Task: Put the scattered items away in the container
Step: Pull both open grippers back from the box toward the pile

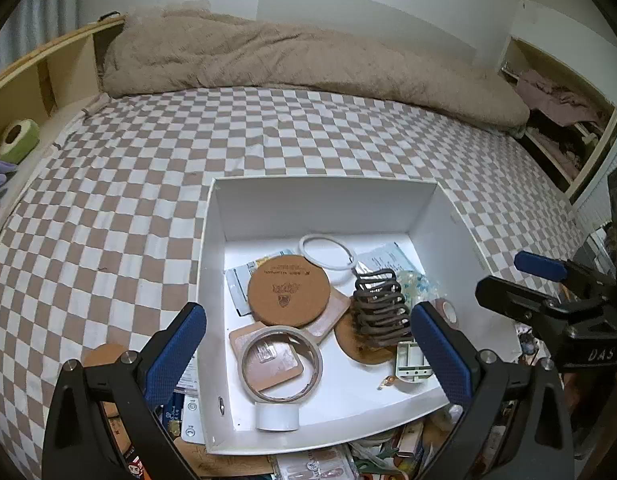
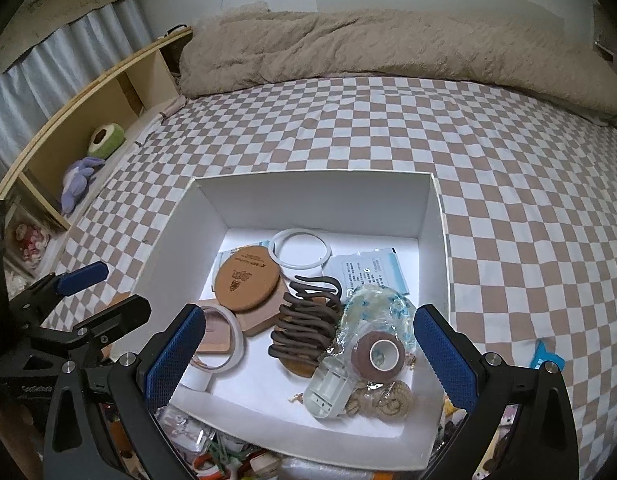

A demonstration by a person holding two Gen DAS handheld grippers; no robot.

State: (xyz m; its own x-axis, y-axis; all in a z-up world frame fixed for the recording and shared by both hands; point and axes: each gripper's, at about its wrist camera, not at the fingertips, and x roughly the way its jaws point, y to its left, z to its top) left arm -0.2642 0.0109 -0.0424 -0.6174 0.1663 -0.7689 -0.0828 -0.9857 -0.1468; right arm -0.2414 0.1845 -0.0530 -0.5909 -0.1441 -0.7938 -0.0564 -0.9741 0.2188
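Note:
A white box stands on the checkered bed. Inside lie a round cork coaster, a white ring, a tape roll, a dark claw hair clip, a brown tape roll, a paper packet and a white plastic piece. My left gripper is open and empty above the box's near left part. My right gripper is open and empty above the box's near side.
Several scattered small items lie in front of the box's near wall. A beige blanket lies at the far side of the bed. A wooden shelf with toys runs along the left. A blue item lies right of the box.

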